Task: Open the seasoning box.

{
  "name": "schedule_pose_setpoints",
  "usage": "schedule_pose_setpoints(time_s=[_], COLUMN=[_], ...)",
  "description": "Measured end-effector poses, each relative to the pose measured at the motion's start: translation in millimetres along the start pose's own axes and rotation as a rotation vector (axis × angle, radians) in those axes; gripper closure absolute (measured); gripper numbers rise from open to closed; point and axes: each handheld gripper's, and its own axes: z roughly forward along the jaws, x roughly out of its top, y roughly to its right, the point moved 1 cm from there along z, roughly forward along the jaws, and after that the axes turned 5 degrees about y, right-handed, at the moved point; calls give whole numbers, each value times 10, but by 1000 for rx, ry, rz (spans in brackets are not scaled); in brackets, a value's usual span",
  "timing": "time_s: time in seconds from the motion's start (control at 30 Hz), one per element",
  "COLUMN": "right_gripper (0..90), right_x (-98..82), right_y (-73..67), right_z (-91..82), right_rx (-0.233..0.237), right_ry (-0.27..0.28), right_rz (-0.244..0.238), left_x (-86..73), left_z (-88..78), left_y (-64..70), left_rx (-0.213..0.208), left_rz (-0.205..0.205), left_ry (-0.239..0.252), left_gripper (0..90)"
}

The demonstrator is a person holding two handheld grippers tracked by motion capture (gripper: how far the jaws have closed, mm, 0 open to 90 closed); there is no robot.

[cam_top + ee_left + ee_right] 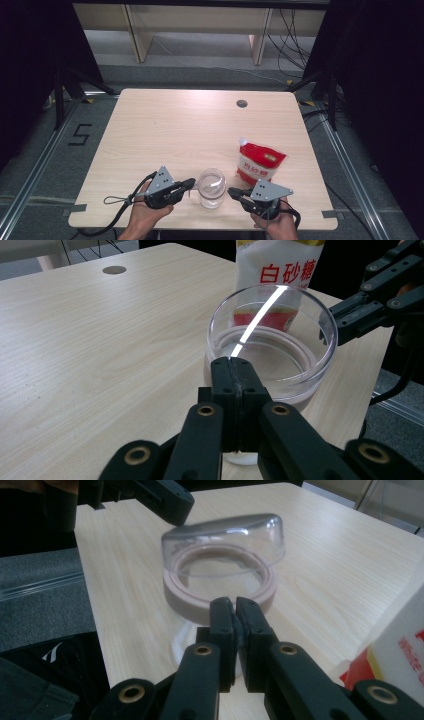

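Observation:
A clear glass jar (211,188) stands near the table's front edge, between my two grippers. In the right gripper view its clear lid (225,532) tilts up over a pinkish seal ring (220,592). My left gripper (192,181) is shut with nothing between its jaws, and its tip (233,362) is at the jar's (272,340) near rim. My right gripper (231,191) is shut and empty too, a short way off the jar's right side. A red and white sugar bag (259,160) lies behind the jar to the right.
The wooden table (175,125) has a round cable hole (242,103) at the back right. Its front edge runs just under both hands. The sugar bag (400,645) is close beside the right gripper (235,605). Black stands and cables flank the table.

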Motion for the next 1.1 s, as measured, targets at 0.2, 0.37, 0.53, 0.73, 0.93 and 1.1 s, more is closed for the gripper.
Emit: schedule_pose_setpoints(time_s=[0.2, 0.37, 0.53, 0.73, 0.93, 1.1], right_gripper=[866, 867, 867, 866, 860, 857], right_x=[55, 92, 116, 136, 164, 201], right_y=[2, -16, -31, -42, -62, -74], right_z=[73, 102, 118, 127, 143, 148], right_rx=[8, 14, 20, 19, 25, 27], right_ry=[12, 17, 15, 24, 29, 49], right_rz=[14, 14, 12, 2, 4, -2], left_x=[-2, -10, -21, -19, -100, -175], left_z=[-1, -2, -22, -130, -239, -279], left_y=[2, 7, -5, -34, -58, -64], left_rx=[0, 7, 8, 28, 46, 58], left_rz=[0, -20, -33, -32, -30, -3], left_ry=[0, 4, 13, 9, -46, -88], left_gripper=[890, 886, 768, 632, 466, 408])
